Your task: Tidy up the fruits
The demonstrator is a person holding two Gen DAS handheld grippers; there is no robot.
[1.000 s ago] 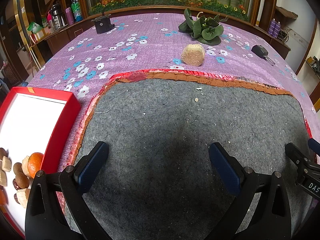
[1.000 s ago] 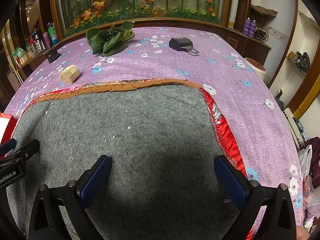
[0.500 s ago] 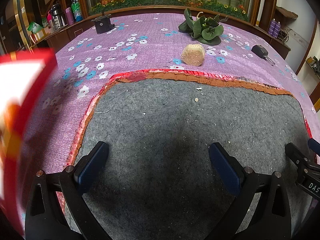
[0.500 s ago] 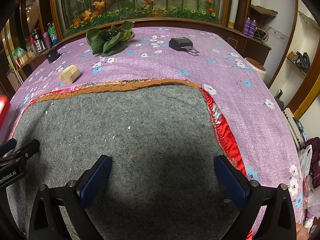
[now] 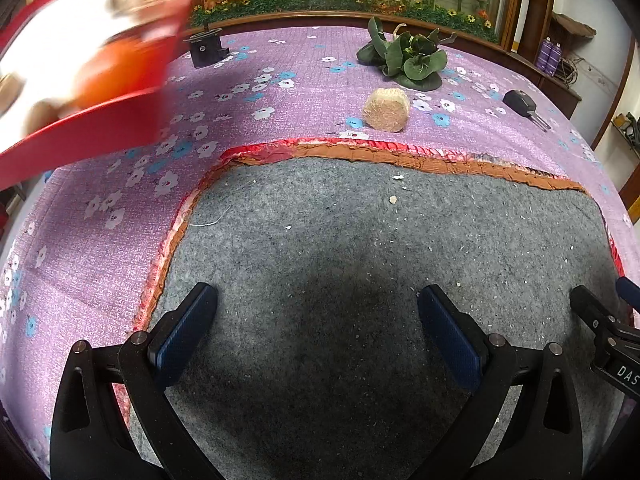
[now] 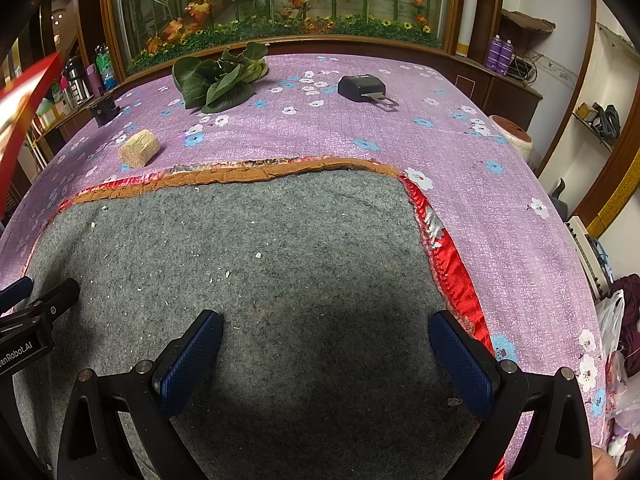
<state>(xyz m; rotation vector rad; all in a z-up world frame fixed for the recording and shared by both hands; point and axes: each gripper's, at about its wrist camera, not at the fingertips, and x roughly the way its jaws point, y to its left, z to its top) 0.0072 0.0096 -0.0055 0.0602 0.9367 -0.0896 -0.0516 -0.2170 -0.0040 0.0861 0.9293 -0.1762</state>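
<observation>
Directly ahead and below: grey felt mat (image 5: 360, 264), edged in orange and red trim, speckled with pale crumbs. Beneath and beyond it: purple flowered tablecloth (image 5: 248, 92). Past the mat's far edge, ahead: straw-coloured cylindrical bundle (image 5: 386, 109) lying on its side. Farther ahead: leafy green vegetable (image 5: 408, 60). Far left: small black mount (image 5: 205, 46). Far right: black buckle with metal tongue (image 6: 362, 88). Along the back wall: artificial bamboo and orange flowers (image 6: 280, 4) behind glass.
</observation>
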